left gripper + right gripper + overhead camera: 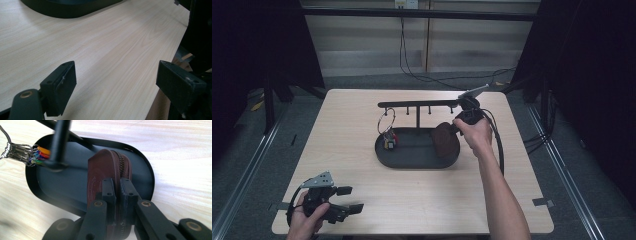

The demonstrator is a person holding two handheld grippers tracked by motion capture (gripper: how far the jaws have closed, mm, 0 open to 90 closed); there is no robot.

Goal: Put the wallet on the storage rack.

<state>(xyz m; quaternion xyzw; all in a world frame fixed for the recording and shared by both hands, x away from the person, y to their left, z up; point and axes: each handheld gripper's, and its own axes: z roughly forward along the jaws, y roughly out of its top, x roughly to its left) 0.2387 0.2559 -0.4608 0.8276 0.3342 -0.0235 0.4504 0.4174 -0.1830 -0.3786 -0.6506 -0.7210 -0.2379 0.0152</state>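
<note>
A brown zippered leather pouch hangs over the right end of a black oval tray; my right gripper is shut on its zipper edge. From the tray rises a black stand with a hook bar. A key ring with coloured tags hangs at its left. My left gripper rests open near the table's front left corner, nothing between its jaws.
The light wooden table stands on a grey floor with metal rails at either side. Cables trail at the back. The tray's near edge lies ahead of the left gripper, and the table's edge runs close on its right.
</note>
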